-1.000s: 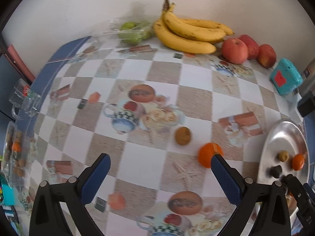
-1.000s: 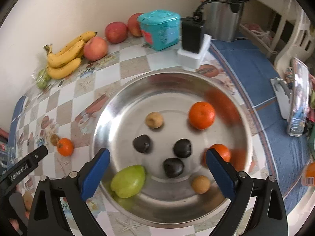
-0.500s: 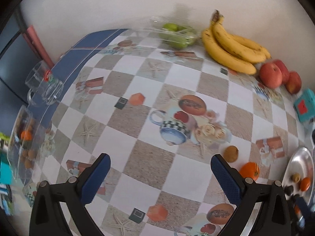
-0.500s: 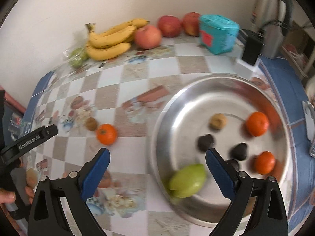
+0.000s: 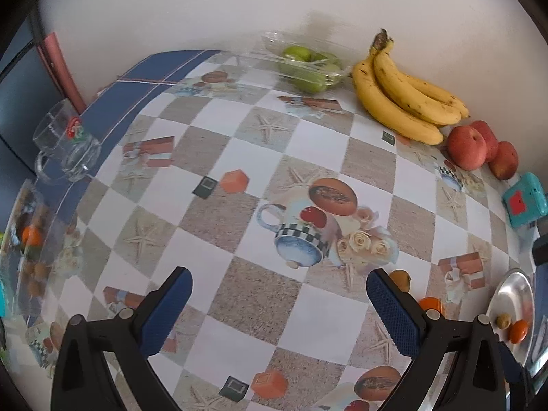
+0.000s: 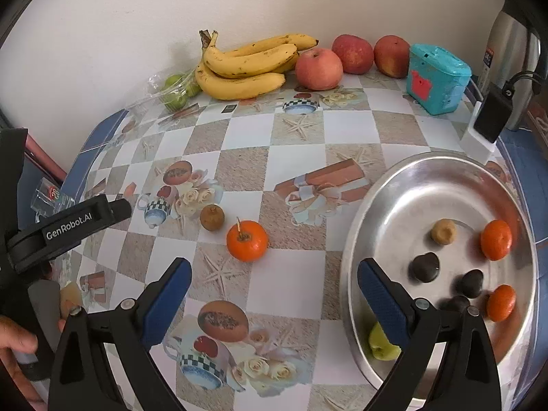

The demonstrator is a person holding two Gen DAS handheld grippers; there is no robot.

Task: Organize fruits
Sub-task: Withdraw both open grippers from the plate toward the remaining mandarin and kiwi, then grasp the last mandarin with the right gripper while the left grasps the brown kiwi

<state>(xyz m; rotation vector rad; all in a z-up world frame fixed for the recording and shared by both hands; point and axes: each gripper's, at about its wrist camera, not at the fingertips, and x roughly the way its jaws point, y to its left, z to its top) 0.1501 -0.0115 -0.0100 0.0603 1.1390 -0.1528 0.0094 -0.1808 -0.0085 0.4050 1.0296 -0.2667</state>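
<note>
We held both the left gripper and the right gripper spread and empty; a tangerine lay left of the steel tray.

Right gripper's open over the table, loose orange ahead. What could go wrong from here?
1. The orange is round and sits on a smooth tablecloth; a glancing touch from the open right gripper might roll it away.
2. The small brown fruit lies close beside it and may get knocked.
3. The metal tray already holds several fruits, so a dropped orange might scatter them.
</note>
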